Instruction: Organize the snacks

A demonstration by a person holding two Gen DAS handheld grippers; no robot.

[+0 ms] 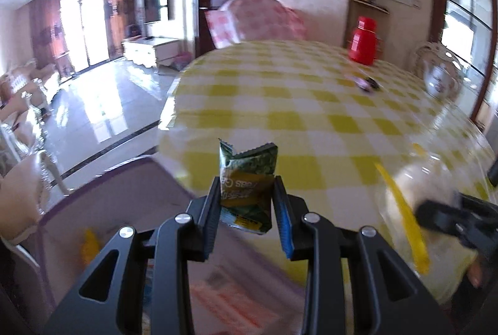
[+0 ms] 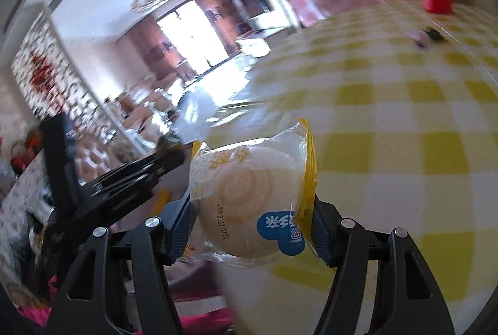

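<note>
Two snacks in transit over the yellow-checked tablecloth [image 1: 311, 104]. Left gripper [image 1: 247, 195] clamped narrow on small green foil snack packet [image 1: 249, 182]; right gripper [image 2: 253, 210] spread wide, gripping round pale bun in clear wrapper [image 2: 252, 198]. Best lowered into lilac fabric bin [image 1: 102, 195] before letting go, probably one at a time.

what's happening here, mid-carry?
Yes. The left gripper is shut on a small green snack packet; the right gripper is shut on a wrapped round bun. Both are held above the yellow-checked table, the left one near a lilac bin. Nothing is placed yet.
</note>
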